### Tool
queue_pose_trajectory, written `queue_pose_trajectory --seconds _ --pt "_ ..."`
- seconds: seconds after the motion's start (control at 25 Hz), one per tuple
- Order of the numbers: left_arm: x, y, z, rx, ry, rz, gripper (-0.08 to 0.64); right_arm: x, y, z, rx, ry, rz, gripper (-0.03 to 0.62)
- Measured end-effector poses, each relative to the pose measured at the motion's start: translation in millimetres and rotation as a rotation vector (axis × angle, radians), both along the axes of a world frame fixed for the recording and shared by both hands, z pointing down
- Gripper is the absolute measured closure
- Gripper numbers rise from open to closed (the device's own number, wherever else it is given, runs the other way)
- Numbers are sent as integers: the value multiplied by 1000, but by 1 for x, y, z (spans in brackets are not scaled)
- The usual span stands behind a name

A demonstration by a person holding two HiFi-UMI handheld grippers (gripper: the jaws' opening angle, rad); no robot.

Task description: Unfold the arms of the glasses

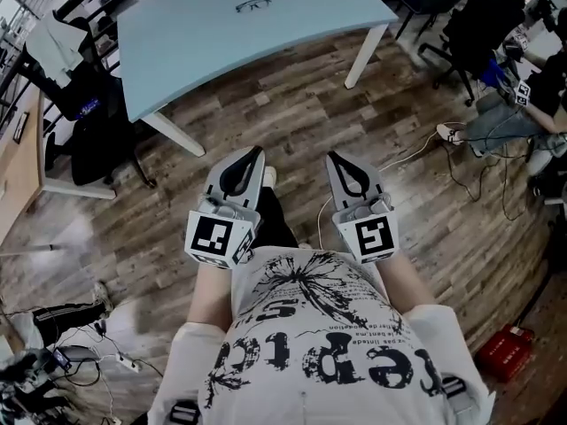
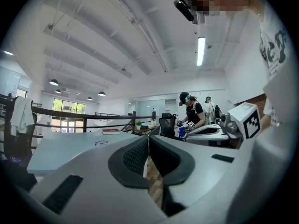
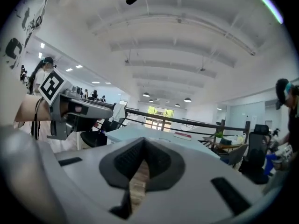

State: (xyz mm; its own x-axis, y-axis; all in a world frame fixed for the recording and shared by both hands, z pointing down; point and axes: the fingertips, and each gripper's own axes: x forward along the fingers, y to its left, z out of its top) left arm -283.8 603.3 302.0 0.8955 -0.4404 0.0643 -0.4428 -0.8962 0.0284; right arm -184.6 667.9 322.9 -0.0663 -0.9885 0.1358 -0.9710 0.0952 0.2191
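A pair of dark-framed glasses (image 1: 253, 5) lies on the pale blue table (image 1: 213, 34) far ahead of me; in the left gripper view the glasses (image 2: 101, 143) show small on the tabletop. My left gripper (image 1: 257, 153) is held close to my body, well short of the table, shut with nothing in it. My right gripper (image 1: 334, 158) is beside it, also shut and empty. In the left gripper view the jaws (image 2: 148, 139) meet at the tips. In the right gripper view the jaws (image 3: 143, 141) meet too.
White table legs (image 1: 365, 56) stand on the wood floor (image 1: 292, 113). Black office chairs (image 1: 93, 122) stand left, another chair (image 1: 478, 25) at right. A seated person (image 1: 523, 113) is at far right. Cables and a power strip (image 1: 124, 361) lie at lower left.
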Motion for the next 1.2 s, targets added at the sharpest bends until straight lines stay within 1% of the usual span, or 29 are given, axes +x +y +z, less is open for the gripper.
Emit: queue_pose_trajectory --seconds 0.2,0.4,0.56,0.72,0.84,0.92,1.08,1.2 --pt "24 -86 8 -6 5 20 538 23 -81 12 -23 13 14 581" --pt "55 -191 -2 6 4 59 539 52 -183 7 -47 54 54 581" --pt "65 -290 -17 35 -11 79 538 71 -279 -3 -40 -4 118 581" --pt "78 -371 -24 47 -24 92 538 90 -359 -14 -20 0 148 581" --pt "86 -416 -24 46 -32 87 538 100 -403 -14 -33 1 144 581" --pt "92 -440 -19 29 -28 73 538 109 -426 -10 -48 -7 135 581" --pt "108 -471 -13 -16 -4 59 538 135 -465 -2 -62 2 145 581" --pt "124 -491 -14 -5 10 46 538 155 -497 1 -63 14 126 581"
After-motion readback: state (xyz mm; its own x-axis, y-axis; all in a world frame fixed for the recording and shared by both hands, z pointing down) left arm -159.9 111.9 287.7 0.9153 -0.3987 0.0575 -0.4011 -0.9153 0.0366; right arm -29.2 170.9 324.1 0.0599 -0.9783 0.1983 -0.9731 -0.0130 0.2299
